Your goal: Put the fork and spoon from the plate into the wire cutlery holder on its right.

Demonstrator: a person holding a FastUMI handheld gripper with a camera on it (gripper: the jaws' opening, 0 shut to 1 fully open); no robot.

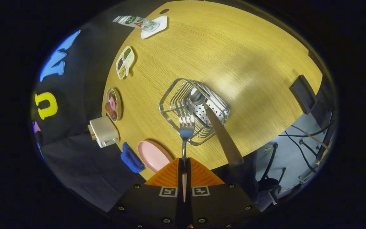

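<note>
Gripper view: claw (184, 165) clenched on fork (186, 127), tines over wire cutlery holder (170, 95) just ahead.

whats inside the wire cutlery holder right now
The spoon stands in the wire cutlery holder, bowl down, handle leaning out. The fork, gripped by the jaws, has its tines above the holder. The fork covers part of the holder's floor.

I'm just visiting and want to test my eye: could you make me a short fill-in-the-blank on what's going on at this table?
1. The tool is shut on the handle of the ____.
2. The spoon already leans inside the wire ____.
3. The fork's tines hang over the holder, and the plate beside it is coloured ____.
4. Next to the plate lies a folded cloth coloured ____.

Missing words: fork; holder; pink; blue.
</note>
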